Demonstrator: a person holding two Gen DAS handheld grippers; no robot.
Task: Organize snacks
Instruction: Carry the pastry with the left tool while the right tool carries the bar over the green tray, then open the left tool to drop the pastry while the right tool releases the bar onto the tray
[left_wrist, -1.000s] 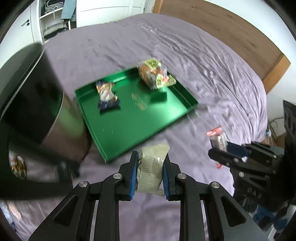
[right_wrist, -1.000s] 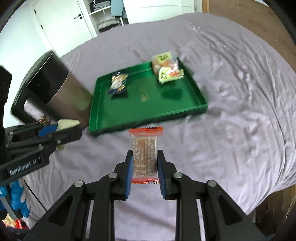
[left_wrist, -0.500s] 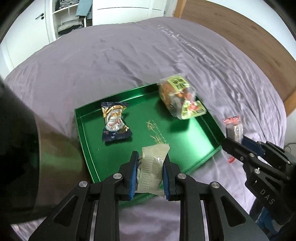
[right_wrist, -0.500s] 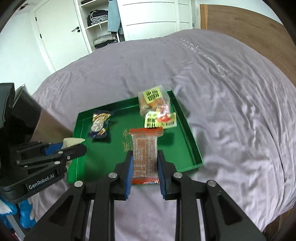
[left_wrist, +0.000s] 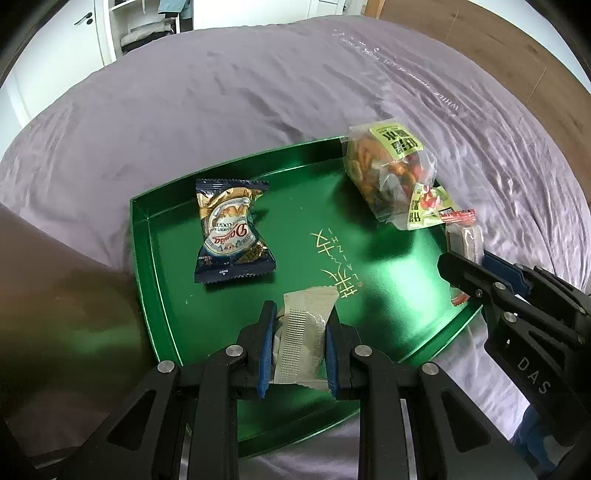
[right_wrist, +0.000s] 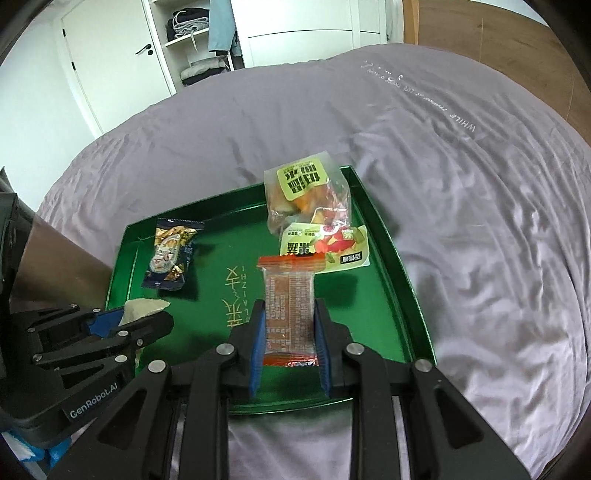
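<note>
- On a bed (right_wrist: 461, 184) spread with a lilac sheet, a green tray (left_wrist: 373, 266) lies slightly askew, gold lettering printed at its centre.
- The left claw (left_wrist: 300, 347) is clamped on a pale beige snack packet (left_wrist: 304, 332), held above the tray's near edge; the packet's lower end is hidden behind the blue pads.
- The right claw (right_wrist: 290, 341) grips an orange-red wrapped bar (right_wrist: 290, 295) over the tray's near right part; the small print on the wrapper is too fine to read.
- Inside the tray, a dark blue and gold cookie packet (left_wrist: 231, 232) lies at the far left, and a clear bag of mixed snacks (left_wrist: 391, 173) with a yellow-green label sits in the far right corner.
- A flat green and red sachet (right_wrist: 325, 247) rests against the near side of that bag.
- A dark, blurred object (left_wrist: 55, 314) fills the left of the left wrist view, cut off by the frame; what it is cannot be told.
</note>
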